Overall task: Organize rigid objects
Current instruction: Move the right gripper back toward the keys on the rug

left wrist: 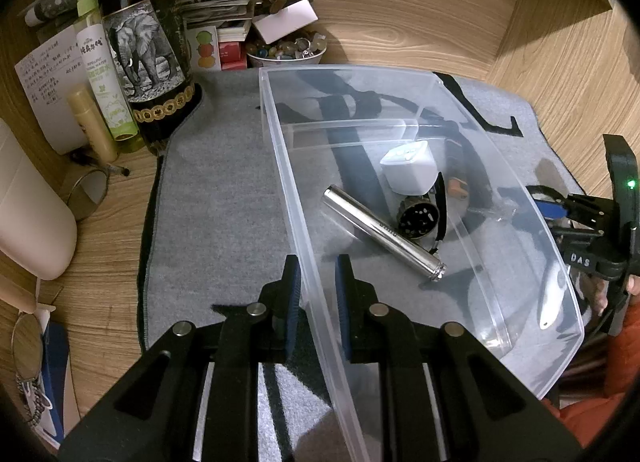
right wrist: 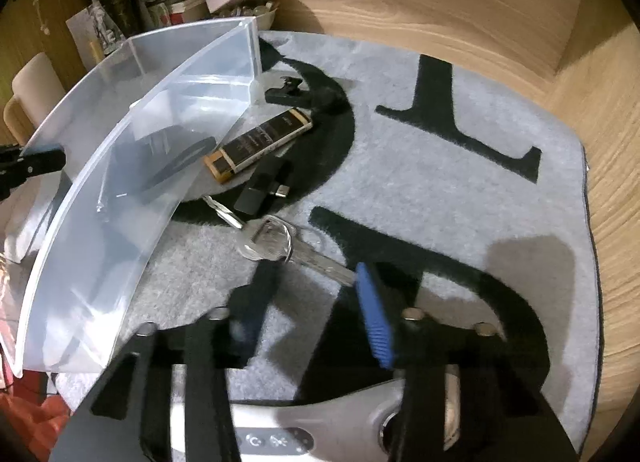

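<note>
My left gripper is shut on the near wall of a clear plastic box, which stands on the grey mat. Inside lie a silver flashlight, a white cube charger and a round black part. To the right of the box, a bunch of keys lies on the mat. My right gripper stands over them with its jaws apart. One key blade runs between the fingertips to the blue pad. The left finger is blurred. Beyond lie a black and gold lighter and a black adapter.
A wine bottle, a spray bottle, papers and a bowl of beads crowd the back left. Glasses lie at the left edge. A white device with buttons lies under my right gripper. A drill bit lies by the box.
</note>
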Motion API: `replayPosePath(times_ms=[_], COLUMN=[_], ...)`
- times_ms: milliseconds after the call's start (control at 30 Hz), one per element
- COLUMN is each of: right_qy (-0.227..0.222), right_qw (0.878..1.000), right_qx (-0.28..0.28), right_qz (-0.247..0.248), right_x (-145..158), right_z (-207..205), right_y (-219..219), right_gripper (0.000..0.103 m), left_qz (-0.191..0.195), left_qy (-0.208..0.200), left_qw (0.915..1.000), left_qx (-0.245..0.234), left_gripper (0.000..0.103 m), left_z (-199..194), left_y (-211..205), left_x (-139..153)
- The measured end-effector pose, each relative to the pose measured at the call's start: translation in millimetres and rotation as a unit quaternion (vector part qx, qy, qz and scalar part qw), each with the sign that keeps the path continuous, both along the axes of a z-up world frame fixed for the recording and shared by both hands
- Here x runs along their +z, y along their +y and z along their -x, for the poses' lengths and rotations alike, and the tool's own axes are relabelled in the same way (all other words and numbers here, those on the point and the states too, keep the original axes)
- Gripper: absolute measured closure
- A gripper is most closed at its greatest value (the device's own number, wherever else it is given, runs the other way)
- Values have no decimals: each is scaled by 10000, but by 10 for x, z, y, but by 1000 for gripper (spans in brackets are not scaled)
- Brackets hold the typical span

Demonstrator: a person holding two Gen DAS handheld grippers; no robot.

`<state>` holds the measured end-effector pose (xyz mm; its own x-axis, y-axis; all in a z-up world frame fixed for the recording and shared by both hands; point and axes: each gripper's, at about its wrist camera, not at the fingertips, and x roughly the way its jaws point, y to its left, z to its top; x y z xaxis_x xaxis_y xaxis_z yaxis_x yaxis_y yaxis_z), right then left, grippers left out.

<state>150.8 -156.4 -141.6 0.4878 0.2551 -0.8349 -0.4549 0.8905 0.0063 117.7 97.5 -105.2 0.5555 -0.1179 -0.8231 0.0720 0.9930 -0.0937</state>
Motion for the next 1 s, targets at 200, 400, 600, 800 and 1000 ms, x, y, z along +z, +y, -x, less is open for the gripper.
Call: replayPosePath(times_ms=[200, 400, 600, 800, 1000], right_qy=[7, 103, -81, 87, -6], right_qw=[10000, 9996, 9981, 9974, 9980], right_qx=[-31, 271, 558, 699, 627], right_qz=[-50, -16, 245, 159, 0], right_x=[27, 117, 97, -11, 21], right_z=[-8, 56, -33, -168, -99], right_y=[-53, 24, 295, 392, 306], right_gripper=[88, 61, 51, 61, 78], left_qz=[-12, -10, -9, -5, 3], left_qy=[1, -7, 0, -5, -5], left_qw=[10000, 10000, 10000, 10000, 10000], left_qx=[-2, 8, -2, 1, 3], left_gripper=[87, 87, 87, 87, 87], left_z=[2, 4, 2, 4, 7], left_y=[-5, 0, -7, -9, -5], left_x=[0, -1, 0, 1, 2])
